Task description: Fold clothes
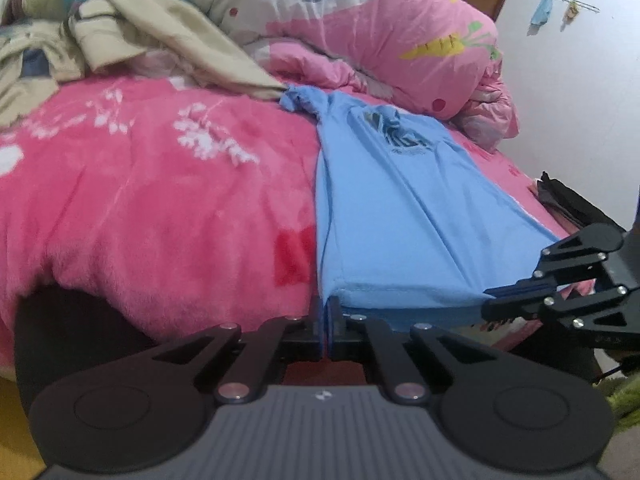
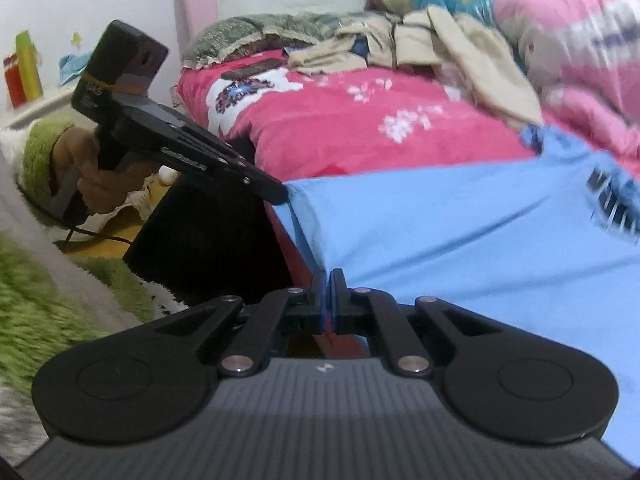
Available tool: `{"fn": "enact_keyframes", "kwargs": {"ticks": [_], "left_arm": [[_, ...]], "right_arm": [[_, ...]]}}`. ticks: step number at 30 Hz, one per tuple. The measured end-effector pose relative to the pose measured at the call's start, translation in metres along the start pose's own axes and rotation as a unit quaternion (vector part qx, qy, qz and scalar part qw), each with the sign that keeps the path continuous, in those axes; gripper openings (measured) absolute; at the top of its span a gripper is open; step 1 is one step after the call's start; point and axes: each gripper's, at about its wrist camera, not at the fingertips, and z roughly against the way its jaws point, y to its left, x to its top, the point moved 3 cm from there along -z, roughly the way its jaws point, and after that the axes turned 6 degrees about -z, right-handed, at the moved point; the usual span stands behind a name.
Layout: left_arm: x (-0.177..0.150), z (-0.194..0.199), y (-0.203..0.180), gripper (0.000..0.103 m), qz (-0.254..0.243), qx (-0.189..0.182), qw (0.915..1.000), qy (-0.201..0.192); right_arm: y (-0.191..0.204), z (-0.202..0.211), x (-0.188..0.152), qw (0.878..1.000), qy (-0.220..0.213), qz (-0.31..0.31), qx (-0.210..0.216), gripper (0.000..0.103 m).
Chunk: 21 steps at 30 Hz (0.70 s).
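Note:
A light blue T-shirt (image 1: 400,208) with a dark chest print lies lengthwise on the pink bed, its hem at the near edge. My left gripper (image 1: 327,312) is shut on the hem's left corner. My right gripper (image 1: 492,300) shows at the right of the left wrist view, shut on the hem's other corner. In the right wrist view the blue T-shirt (image 2: 460,232) stretches taut across the bed. There my right gripper (image 2: 329,284) pinches its edge, and my left gripper (image 2: 280,194), held by a hand in a green sleeve, pinches the far corner.
A pink quilt (image 1: 400,32) is bunched at the back of the bed. Beige clothes (image 1: 132,40) lie heaped beside it. A pink floral blanket (image 1: 140,184) covers the mattress. A green fluffy rug (image 2: 36,304) lies on the floor beside the bed.

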Motion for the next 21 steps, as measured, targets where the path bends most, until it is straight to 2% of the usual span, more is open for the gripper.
{"fn": "enact_keyframes", "kwargs": {"ticks": [6, 9, 10, 13, 17, 18, 19, 21], "left_arm": [[-0.011, -0.005, 0.009, 0.004, 0.010, -0.006, 0.9994, 0.033], [-0.008, 0.003, 0.008, 0.025, 0.015, -0.008, 0.9996, 0.021], [-0.005, 0.005, 0.008, 0.029, 0.019, -0.007, 0.9997, 0.014], [0.003, 0.003, 0.002, 0.033, 0.008, 0.001, 1.0000, 0.004], [0.011, -0.015, -0.009, 0.032, -0.009, 0.011, 0.9997, 0.020], [0.012, -0.022, -0.010, 0.025, -0.004, 0.018, 0.9994, 0.031], [0.013, -0.027, -0.008, 0.009, 0.008, 0.021, 0.9990, 0.039], [0.014, -0.030, -0.005, 0.006, 0.032, 0.012, 0.9982, 0.049]], "right_arm": [[0.000, -0.009, -0.003, 1.000, 0.007, -0.002, 0.002, 0.001], [0.000, -0.008, -0.002, 1.000, 0.009, 0.004, 0.003, 0.001], [0.000, -0.008, -0.003, 1.000, 0.010, 0.004, 0.003, 0.001], [-0.001, -0.006, -0.003, 1.000, 0.010, 0.003, 0.004, 0.001], [0.001, 0.001, 0.000, 1.000, 0.003, 0.009, 0.005, 0.001], [0.002, 0.003, 0.000, 1.000, 0.002, 0.011, 0.005, 0.001], [0.002, 0.004, 0.001, 1.000, 0.001, 0.012, 0.004, 0.001], [0.001, 0.008, 0.002, 1.000, -0.001, 0.014, 0.004, 0.001]]}}
